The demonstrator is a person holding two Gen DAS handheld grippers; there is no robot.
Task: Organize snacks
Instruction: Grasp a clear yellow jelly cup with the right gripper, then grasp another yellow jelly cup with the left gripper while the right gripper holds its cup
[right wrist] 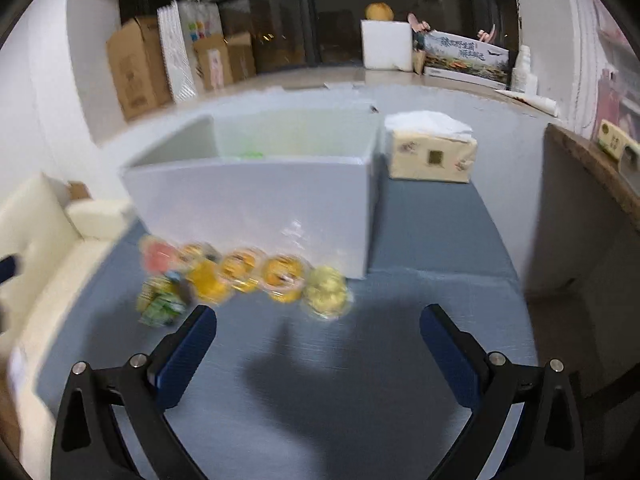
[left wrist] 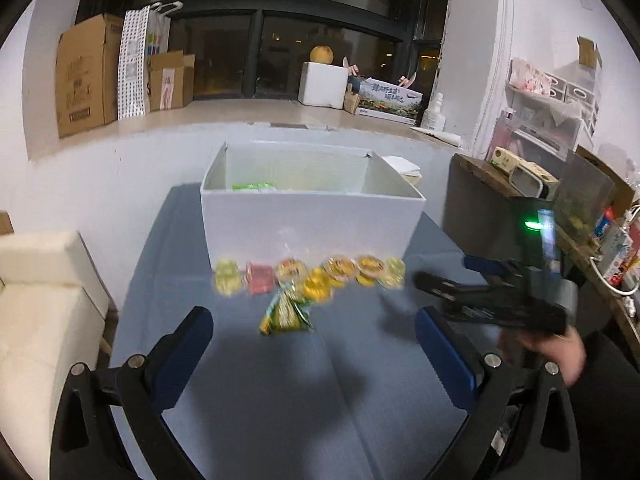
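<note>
Both the left hand-held gripper (left wrist: 314,344) and the right hand-held gripper (right wrist: 318,340) are hanging wide and empty over the blue surface (left wrist: 280,392), facing the jelly cups (left wrist: 340,268) and green packet (left wrist: 286,314) lying just before the white box (left wrist: 312,224), seemingly lined up for dropping in.

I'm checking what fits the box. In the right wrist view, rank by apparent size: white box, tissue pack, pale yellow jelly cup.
1. white box
2. tissue pack, though it sits farther back
3. pale yellow jelly cup
</note>
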